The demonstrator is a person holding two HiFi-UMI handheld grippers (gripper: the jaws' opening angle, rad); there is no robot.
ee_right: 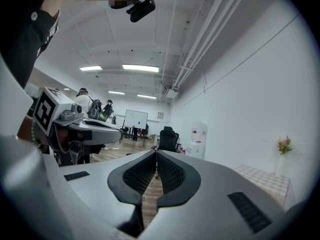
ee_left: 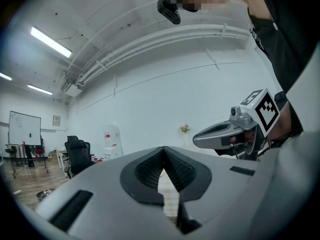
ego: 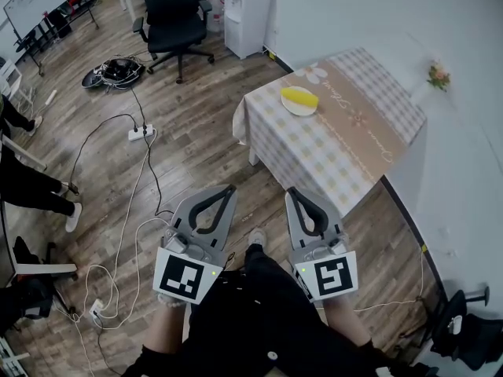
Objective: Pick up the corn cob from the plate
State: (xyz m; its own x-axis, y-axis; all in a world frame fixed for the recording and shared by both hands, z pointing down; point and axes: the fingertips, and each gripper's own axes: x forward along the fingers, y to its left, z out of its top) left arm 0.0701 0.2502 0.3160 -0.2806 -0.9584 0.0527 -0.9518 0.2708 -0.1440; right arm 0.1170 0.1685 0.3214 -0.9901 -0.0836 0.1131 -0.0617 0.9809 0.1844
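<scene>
A yellow corn cob (ego: 300, 96) lies on a white plate (ego: 298, 107) on the checked tablecloth of a small table (ego: 314, 155), far ahead of both grippers. My left gripper (ego: 230, 188) is held level over the wooden floor with its jaws shut and nothing between them. My right gripper (ego: 292, 192) hangs beside it, near the table's front corner, also shut and empty. In the left gripper view the closed left gripper (ee_left: 164, 150) fills the bottom and the right gripper (ee_left: 197, 136) shows at the right. The right gripper view shows its tips (ee_right: 155, 153) together.
Cables and a power strip (ego: 140, 133) trail over the floor at left. A black office chair (ego: 169, 22) and a white water dispenser (ego: 247, 10) stand behind. A flower (ego: 438, 75) sits by the wall. People's legs (ego: 35, 187) are at the left edge.
</scene>
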